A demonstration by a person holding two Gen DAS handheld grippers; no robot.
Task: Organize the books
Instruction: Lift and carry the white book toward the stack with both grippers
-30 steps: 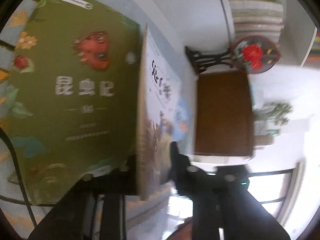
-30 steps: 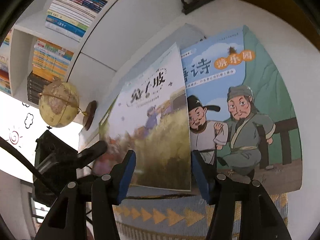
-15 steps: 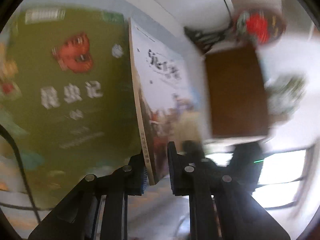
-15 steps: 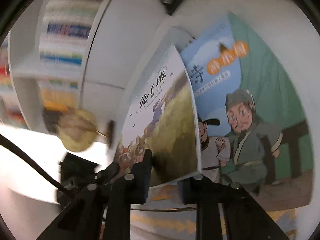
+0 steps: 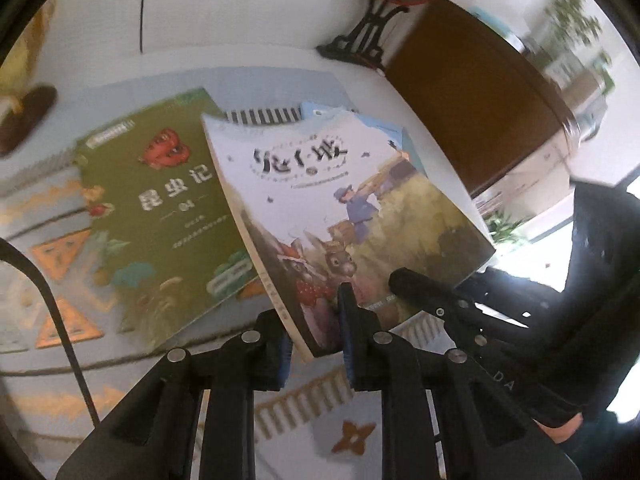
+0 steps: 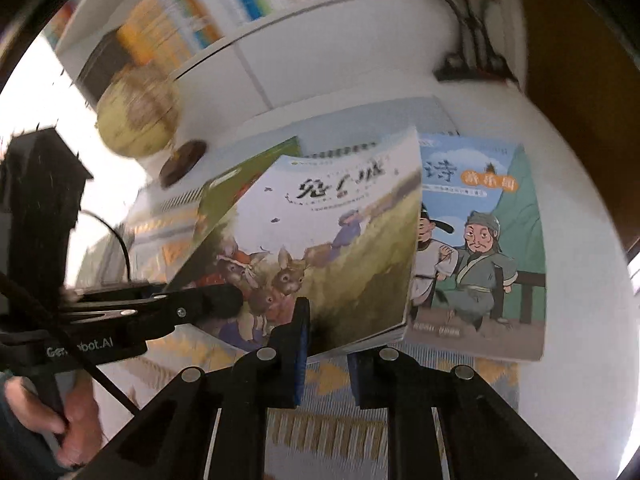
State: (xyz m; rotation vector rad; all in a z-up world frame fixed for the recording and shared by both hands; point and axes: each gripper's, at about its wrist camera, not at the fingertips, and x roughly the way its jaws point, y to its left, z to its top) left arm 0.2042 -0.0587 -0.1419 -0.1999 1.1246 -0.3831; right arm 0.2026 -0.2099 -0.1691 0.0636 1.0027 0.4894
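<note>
Clearly, the rabbit book point(image 5: 344, 216) is being lifted clear of the patterned mat point(image 5: 68, 248), and it is being carried by both tools at once. Its near spine corner is being pinched between the pressed-together fingers of the left gripper point(image 5: 314, 340), while its near edge, towards the page-edge corner, is being clamped by the right gripper point(image 6: 326, 344), whose jaws have just been closing onto it. The book is being held tilted above the other two: the green book point(image 5: 160, 220) is lying flat on the mat on its spine side, and the blue poetry book point(image 6: 480, 248) on the other, partly covered by the raised cover.

The book's long axis is being kept pointing away from both cameras, title end far and rabbit picture end near, with the cover facing up and somewhat towards the lenses. The pick-up step is judged to be in hand. For the next move, both pinches are being relied on together, so the hands would have to be kept moving in step while the book is being taken, probably, towards the shelves point(image 6: 192, 28) or onto one of the flat books.
</note>
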